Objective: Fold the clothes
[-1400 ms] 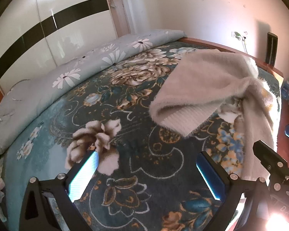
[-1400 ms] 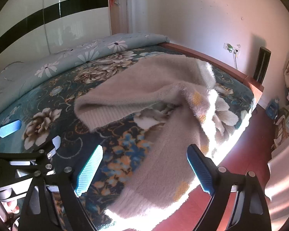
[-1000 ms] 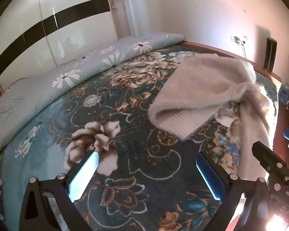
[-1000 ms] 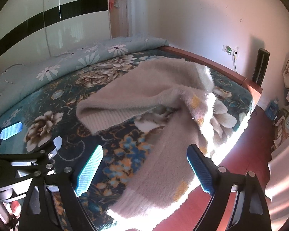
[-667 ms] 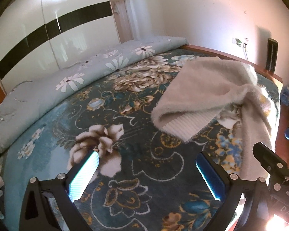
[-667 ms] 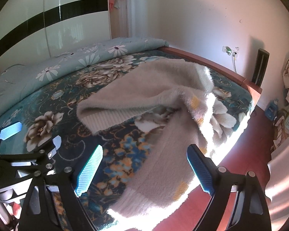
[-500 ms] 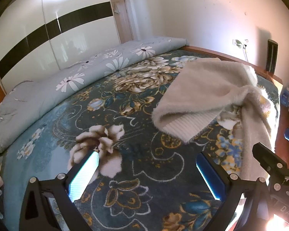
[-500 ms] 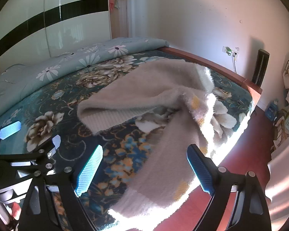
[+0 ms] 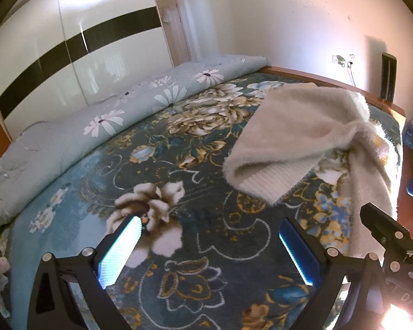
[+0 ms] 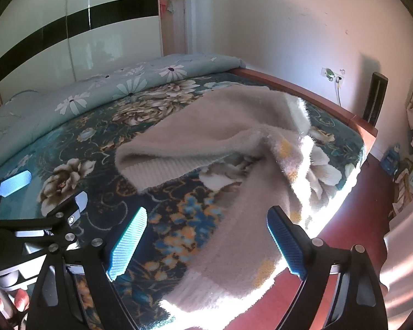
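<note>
A fluffy beige sweater (image 9: pixel 294 132) lies crumpled on the dark floral bedspread (image 9: pixel 201 209), at the bed's right side. Its ribbed hem (image 10: pixel 168 170) faces me and one sleeve (image 10: pixel 234 253) hangs over the bed's near edge. My left gripper (image 9: pixel 209 250) is open and empty above bare bedspread, left of the sweater. My right gripper (image 10: pixel 206 236) is open and empty, just above the hanging sleeve. The left gripper also shows at the left edge of the right wrist view (image 10: pixel 41 192).
A pale blue daisy-print quilt (image 9: pixel 96 126) is rolled along the bed's far side. A white wardrobe with a black stripe (image 9: pixel 68 55) stands behind. The wooden bed frame (image 10: pixel 303 93) and red floor (image 10: pixel 358 206) lie to the right.
Both grippers have drawn back and up a little, so more of the room shows. The sweater has not moved. Both stay open.
</note>
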{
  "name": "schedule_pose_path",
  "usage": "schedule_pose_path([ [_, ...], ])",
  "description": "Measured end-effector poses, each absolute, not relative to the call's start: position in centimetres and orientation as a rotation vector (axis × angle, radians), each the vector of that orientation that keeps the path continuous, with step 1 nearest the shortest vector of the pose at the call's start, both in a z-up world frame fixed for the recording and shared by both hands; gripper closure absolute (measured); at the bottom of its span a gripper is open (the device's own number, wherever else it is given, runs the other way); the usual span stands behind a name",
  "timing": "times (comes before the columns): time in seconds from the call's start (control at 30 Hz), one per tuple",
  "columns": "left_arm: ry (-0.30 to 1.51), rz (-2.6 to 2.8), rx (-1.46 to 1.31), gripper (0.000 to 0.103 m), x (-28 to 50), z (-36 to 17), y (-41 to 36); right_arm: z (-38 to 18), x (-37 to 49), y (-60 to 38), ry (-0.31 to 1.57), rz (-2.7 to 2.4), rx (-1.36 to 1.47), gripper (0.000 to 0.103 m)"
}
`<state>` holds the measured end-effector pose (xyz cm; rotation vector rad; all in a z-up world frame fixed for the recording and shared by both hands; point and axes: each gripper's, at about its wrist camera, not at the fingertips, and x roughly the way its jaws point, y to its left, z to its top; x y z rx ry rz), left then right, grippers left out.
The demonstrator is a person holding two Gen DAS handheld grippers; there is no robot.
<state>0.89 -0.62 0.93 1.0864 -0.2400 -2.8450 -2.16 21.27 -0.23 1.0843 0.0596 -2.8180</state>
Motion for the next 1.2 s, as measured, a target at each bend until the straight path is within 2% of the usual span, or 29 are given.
schedule_pose_path([
  [1.03, -0.178, -2.852, 1.126, 0.001, 0.5, 0.5, -1.7, -0.3, -2.7, 20.6, 0.072, -2.79, 1.066, 0.013],
  [1.2, -0.047, -2.896, 1.164, 0.0, 0.6, 0.5, -2.9, -0.5, -3.6, 21.4, 0.073, -2.772, 1.055, 0.013],
])
